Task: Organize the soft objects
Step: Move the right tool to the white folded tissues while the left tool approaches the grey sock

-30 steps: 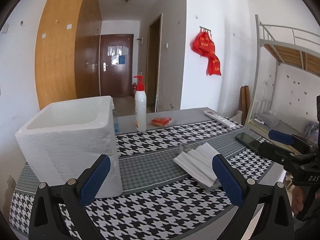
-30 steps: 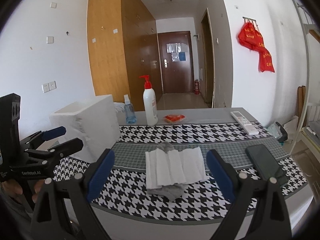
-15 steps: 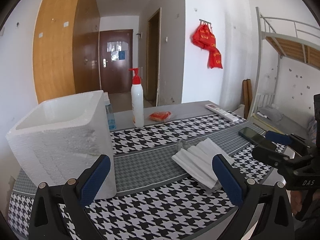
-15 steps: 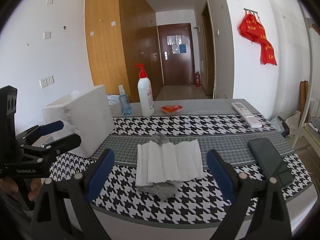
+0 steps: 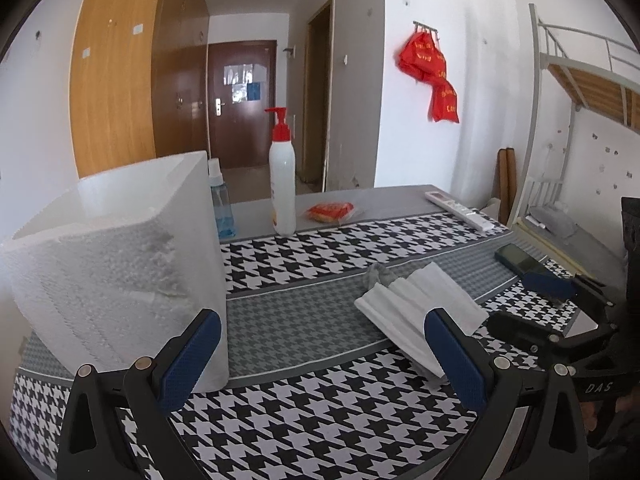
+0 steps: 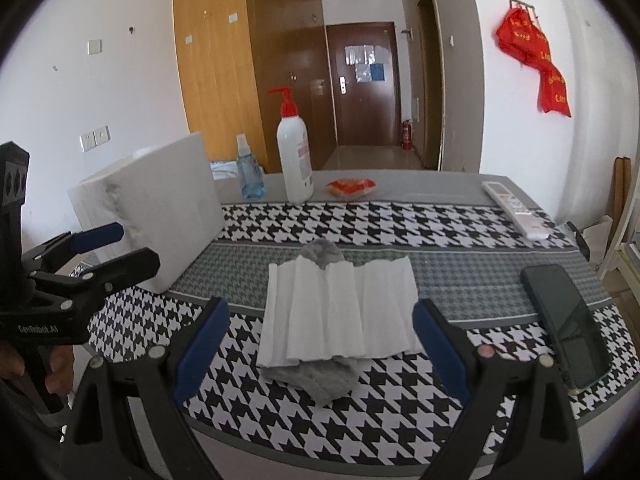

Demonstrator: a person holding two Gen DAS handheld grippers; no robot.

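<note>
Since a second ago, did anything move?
Both grippers, left gripper and right gripper, moved closer to the table, still open. Nothing was grabbed. The white cloth on the grey cloth, foam box and phone stayed put.

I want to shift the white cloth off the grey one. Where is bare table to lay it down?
The grey band between the foam box and the white cloth is bare, and so is the houndstooth strip between the cloth and the pump bottle. The right is tighter: the phone lies close by, with the remote behind it.
</note>
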